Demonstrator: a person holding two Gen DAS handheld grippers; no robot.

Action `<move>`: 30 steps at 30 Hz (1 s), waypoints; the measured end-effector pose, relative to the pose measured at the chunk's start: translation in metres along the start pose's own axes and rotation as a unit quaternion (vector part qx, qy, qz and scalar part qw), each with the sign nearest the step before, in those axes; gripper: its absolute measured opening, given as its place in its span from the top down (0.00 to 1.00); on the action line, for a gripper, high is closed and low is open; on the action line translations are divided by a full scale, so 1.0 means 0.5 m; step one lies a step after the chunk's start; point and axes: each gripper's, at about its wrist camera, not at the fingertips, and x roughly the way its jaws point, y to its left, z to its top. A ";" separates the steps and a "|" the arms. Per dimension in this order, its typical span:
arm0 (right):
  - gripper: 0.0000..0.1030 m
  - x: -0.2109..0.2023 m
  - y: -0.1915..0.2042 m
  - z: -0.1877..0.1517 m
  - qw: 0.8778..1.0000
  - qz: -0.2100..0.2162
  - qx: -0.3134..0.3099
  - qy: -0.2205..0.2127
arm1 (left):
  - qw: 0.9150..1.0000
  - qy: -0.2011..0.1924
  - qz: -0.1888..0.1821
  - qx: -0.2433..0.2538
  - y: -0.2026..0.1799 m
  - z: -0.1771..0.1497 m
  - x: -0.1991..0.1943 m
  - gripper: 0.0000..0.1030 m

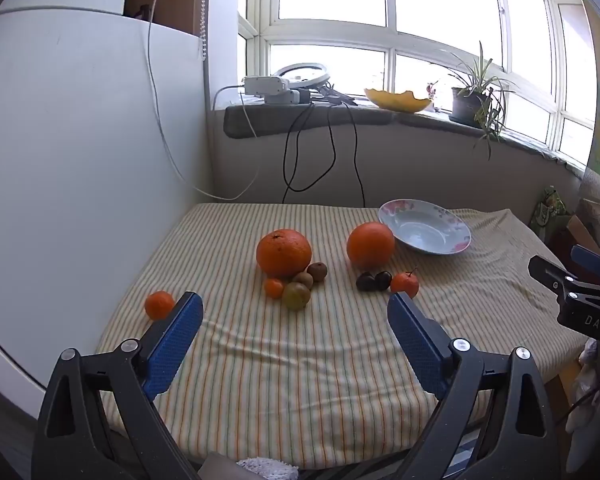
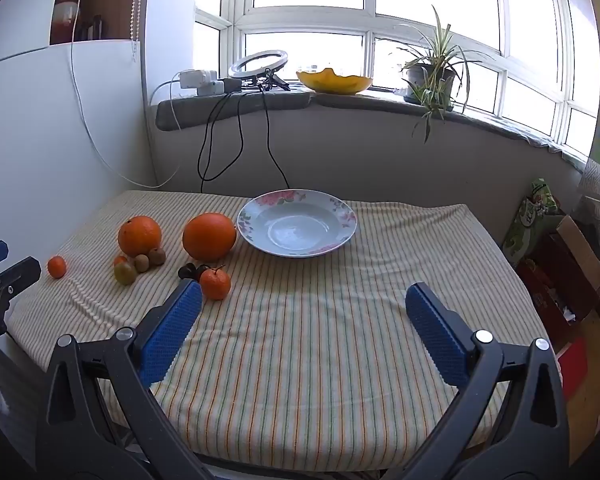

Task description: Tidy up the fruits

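Your left gripper [image 1: 296,312] is built from black plastic arms with triangular cut-outs, each joint pinned by a round silver screw. Its two fingers [image 1: 176,340] carry blue pads with a fine dotted texture. Your right gripper [image 2: 302,304] has the same black frame, silver screws and blue textured fingers [image 2: 436,328]. Seen from the left wrist camera, its black body bears white letters reading "DAS".

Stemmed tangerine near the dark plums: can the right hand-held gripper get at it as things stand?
Probably yes. The right hand-held gripper is open and the tangerine sits just beyond its left finger, bare cloth in front; only the plums crowd its far side.
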 end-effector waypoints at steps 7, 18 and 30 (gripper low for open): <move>0.00 0.007 0.004 -0.003 1.000 0.000 0.000 0.005 | 1.000 0.003 0.000 -0.007 0.002 0.009 0.007 0.09; 0.00 -0.002 0.006 -0.001 1.000 0.001 -0.002 0.003 | 1.000 -0.005 -0.004 -0.012 0.007 -0.002 -0.004 0.09; 0.00 -0.004 0.006 0.001 1.000 0.004 -0.002 0.002 | 1.000 -0.006 -0.007 -0.011 0.006 0.001 -0.008 0.09</move>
